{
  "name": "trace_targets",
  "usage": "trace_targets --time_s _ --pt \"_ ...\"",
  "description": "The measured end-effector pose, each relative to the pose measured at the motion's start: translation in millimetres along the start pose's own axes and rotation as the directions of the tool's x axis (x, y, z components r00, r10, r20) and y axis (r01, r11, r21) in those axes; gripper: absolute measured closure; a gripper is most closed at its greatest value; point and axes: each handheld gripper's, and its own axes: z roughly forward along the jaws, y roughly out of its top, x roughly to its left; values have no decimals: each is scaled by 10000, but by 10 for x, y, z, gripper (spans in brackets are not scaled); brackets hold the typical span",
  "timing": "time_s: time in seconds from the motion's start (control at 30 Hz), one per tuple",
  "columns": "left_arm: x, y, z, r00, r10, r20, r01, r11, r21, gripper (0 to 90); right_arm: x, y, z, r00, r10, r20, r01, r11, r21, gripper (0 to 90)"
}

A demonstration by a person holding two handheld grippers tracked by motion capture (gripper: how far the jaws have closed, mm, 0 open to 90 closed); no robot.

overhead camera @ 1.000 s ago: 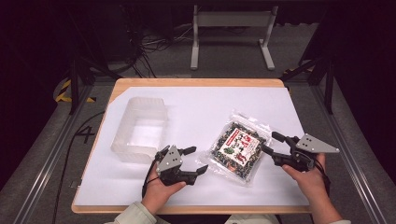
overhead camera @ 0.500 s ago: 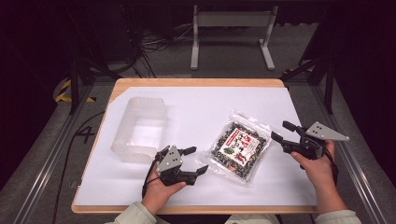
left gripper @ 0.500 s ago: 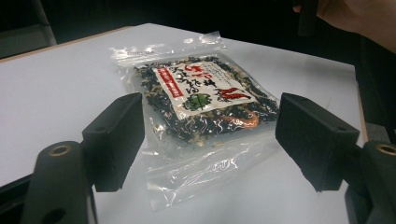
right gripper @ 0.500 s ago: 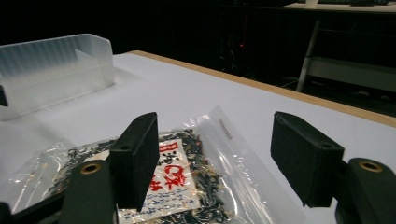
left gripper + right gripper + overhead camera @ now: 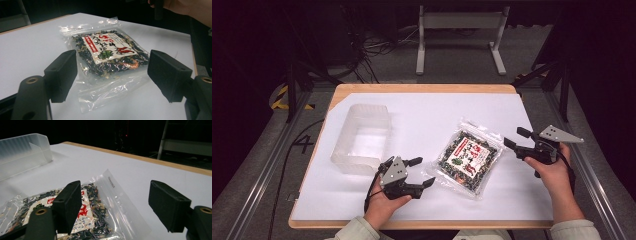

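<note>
I have the bag (image 5: 468,159) of dark dried greens lying flat on the white sheet (image 5: 437,112) that covers the table (image 5: 422,88), right of the middle, between my two tools. It rests on its own; neither tool touches it. I judge it lies there so that either hand can take an edge.

My left gripper (image 5: 417,172) sits just beside the bag's near-left corner, jaws spread and nothing between them. In the left gripper view the clear, empty lower margin of the bag (image 5: 107,62) lies on the table straight ahead, beyond the gap between the jaws, so I read this tool as lined up to pinch that flap.

My right gripper (image 5: 516,139) stands just off the bag's right edge, apart from it. Its jaws have just been opening and now stand wide, with nothing between them. In the right gripper view the sealed strip of the bag (image 5: 82,215) lies just below and left of the gap.

The clear plastic tub (image 5: 361,139) stands upright at the left of the sheet, well apart from the bag, open at the top. I see nothing in it. In the right gripper view the tub (image 5: 23,153) shows a thin inner wall, and both parts look empty. I take it as the likely place for the bag.
</note>
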Motion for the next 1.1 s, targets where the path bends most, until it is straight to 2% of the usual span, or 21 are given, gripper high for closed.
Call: trace_targets --time_s 0.13,0.17,0.2,0.4,0.63,0.87,0.97,1.1 --pt "-2 -2 1 10000 -58 11 58 10000 -4 248 -56 -34 62 9999 89 51 -91 9996 268 252" --pt "-4 -2 2 10000 -58 28 58 10000 7 248 -101 -79 118 9995 212 250 -227 9980 592 247" --pt "-4 -2 2 10000 -58 28 58 10000 7 248 -113 -91 131 9992 258 311 -279 9972 691 247" --pt "-4 -5 6 10000 20 24 -20 10000 44 248 -186 -148 216 9973 449 577 -506 9935 1015 246" --pt "-16 -23 11 9999 20 98 -21 9998 199 248 -209 -235 329 9973 610 406 -670 9831 1701 246" --pt "-36 -39 -28 9999 92 -43 -91 9996 270 247 -249 -319 413 9925 1170 342 -1217 9659 2284 260" --pt "-34 -48 -43 10000 54 -73 -52 9994 343 246 -257 -335 441 9916 1278 183 -1284 9600 2488 272" --pt "-36 -58 -56 9999 27 -97 -23 9994 350 244 -266 -335 449 9907 1353 148 -1345 9572 2561 290"
